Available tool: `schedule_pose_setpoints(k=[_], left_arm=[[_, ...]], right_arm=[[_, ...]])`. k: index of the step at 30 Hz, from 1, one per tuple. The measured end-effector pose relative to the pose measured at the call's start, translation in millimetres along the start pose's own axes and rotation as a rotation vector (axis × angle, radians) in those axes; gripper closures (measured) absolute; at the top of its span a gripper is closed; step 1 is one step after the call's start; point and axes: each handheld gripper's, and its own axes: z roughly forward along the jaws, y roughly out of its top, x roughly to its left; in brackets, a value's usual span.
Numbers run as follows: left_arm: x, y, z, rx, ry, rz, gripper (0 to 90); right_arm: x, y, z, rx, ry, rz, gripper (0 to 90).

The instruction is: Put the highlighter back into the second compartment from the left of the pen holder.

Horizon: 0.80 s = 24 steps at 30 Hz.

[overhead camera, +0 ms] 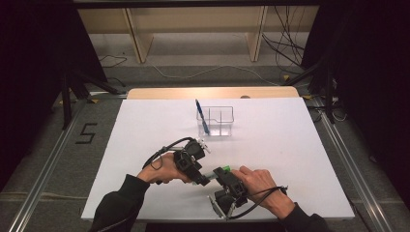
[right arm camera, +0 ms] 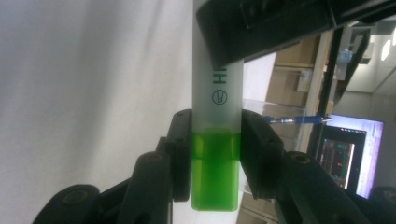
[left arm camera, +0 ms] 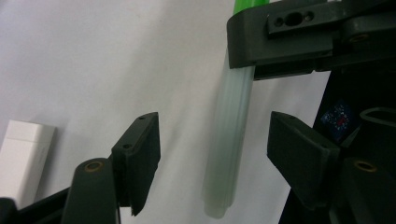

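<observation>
The right tool (right arm camera: 215, 154) is seen clenched on a highlighter (right arm camera: 217, 116), its two black pads pressed against the sides where the green cap meets the frosted white barrel; in the right tool view the green end hangs just below the pads and the barrel, printed with black letters, runs up past them. In the high view the same right tool (overhead camera: 223, 175) is held low over the table (overhead camera: 290, 159) by the person's right hand (overhead camera: 258, 186), with the green cap seen at its tip. The left tool (left arm camera: 212, 149) is met directly opposite: its jaws stand apart on either side of the pale barrel, a gap visible on each side, so the barrel lies between them without being gripped. In the left tool view the barrel's free end hangs between the pads, while the far end is clamped by the other tool's dark jaw above. A white block (left arm camera: 21, 158) lies on the table off to the left of the left tool. Well beyond both tools, towards the far edge of the white table, a clear plastic organiser (overhead camera: 216, 121) is seen standing with a blue pen (overhead camera: 202, 116) leaning upright in its left compartment.
</observation>
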Motion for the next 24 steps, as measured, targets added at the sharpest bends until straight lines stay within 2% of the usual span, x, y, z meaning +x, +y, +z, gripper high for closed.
schedule_pose_setpoints(k=[7, 12, 13, 16, 24], left_arm=[[-0.3, 0.8, 4.0, 0.019, -0.029, 0.018, 41.9], [-1.5, 1.5, 5.5, 0.019, -0.040, 0.027, 46.9], [-1.3, 1.8, 5.4, 0.026, -0.040, 0.039, 48.1], [-2.5, 2.4, 6.8, 0.022, -0.046, 0.036, 50.2], [-3.5, 4.1, 9.6, 0.049, -0.058, 0.057, 56.2]], right_arm=[[1.1, 2.8, 0.0, -0.007, -0.016, -0.014, 67.3], [1.7, 3.1, 0.5, -0.006, -0.018, -0.025, 67.3], [1.9, 3.3, 0.3, -0.005, -0.020, -0.025, 67.3], [2.0, 3.8, 0.0, -0.003, -0.018, -0.034, 67.3], [3.5, 4.9, -0.3, -0.016, -0.017, -0.060, 67.3]])
